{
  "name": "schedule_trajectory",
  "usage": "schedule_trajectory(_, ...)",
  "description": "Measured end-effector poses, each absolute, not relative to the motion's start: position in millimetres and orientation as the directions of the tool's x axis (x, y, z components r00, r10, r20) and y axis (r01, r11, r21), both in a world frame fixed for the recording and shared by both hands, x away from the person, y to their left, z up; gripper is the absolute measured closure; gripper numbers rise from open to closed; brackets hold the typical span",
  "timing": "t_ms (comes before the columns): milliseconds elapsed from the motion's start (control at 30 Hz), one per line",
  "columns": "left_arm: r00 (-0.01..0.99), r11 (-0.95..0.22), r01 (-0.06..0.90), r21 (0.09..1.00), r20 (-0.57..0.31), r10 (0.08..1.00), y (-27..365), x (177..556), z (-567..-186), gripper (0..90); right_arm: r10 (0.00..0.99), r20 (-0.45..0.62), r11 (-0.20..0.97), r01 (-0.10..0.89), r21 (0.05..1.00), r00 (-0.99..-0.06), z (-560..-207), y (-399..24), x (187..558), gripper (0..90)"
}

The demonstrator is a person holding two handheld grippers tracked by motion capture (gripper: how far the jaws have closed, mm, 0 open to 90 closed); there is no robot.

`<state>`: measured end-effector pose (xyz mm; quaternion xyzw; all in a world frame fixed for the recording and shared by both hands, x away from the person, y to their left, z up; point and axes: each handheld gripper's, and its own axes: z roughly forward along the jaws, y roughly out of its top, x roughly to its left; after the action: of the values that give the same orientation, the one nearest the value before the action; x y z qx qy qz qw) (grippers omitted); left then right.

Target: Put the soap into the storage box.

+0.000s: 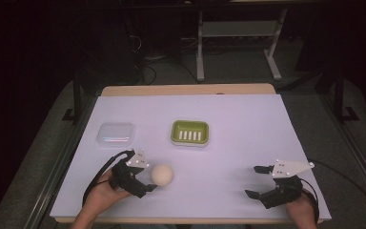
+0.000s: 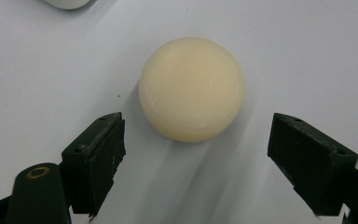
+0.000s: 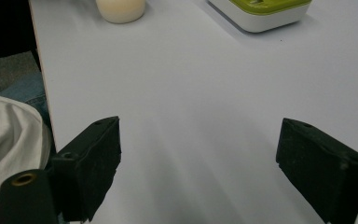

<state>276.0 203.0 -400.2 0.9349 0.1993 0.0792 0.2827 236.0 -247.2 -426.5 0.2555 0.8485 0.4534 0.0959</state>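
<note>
Your left claw [image 1: 145, 179] sat spread wide, its 2 jaws flanking the cream round soap [image 1: 162, 174] on the white surface [image 1: 238, 138] without touching it. Your right claw [image 1: 259, 181] was spread too, holding nothing. The green soap dish [image 1: 189, 132] lay farther back, beside a clear box [image 1: 116, 133].

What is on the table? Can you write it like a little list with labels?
table: white top
soap: round, cream, near the left gripper
dish: green and white, slotted, middle of table, nothing in it
box: clear, with lid, left of the dish
left gripper: open, jaws either side of the soap, not touching it
right gripper: open, over bare table, holding nothing
</note>
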Motion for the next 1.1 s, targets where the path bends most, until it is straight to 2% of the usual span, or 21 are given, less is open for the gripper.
schedule_trajectory(1100,0.921,-0.801,0.315,0.509,0.040,0.388,182.0,292.7,-409.5,18.2,0.509,0.069,0.463,0.340,0.818,-0.858,-426.7,-245.3,236.0,13.1)
